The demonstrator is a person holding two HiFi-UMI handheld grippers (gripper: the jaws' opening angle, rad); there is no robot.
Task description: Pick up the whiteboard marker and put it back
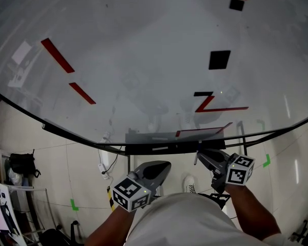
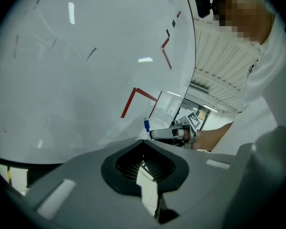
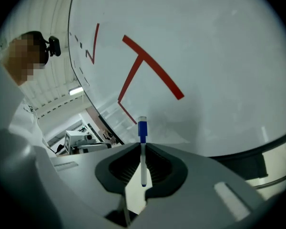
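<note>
The whiteboard marker [image 3: 142, 149] has a white body and a blue cap. It stands upright between the jaws of my right gripper [image 3: 143, 147], which is shut on it, cap end pointing out towards the whiteboard [image 3: 205, 56]. In the left gripper view the marker's blue cap [image 2: 146, 125] sticks out of the right gripper [image 2: 174, 133] close to the board. My left gripper [image 2: 144, 143] is shut with nothing in it. In the head view both grippers hang just below the board's dark bottom ledge [image 1: 159, 148], the left gripper [image 1: 156, 170] beside the right gripper [image 1: 208, 159].
The whiteboard [image 1: 143, 60] carries red drawn lines [image 1: 215, 106] and black squares [image 1: 219, 59]. Below it lies a pale floor with green tape marks [image 1: 73, 204]. A black bag [image 1: 21, 164] sits on shelving at the left. A white shoe [image 1: 189, 183] shows between the grippers.
</note>
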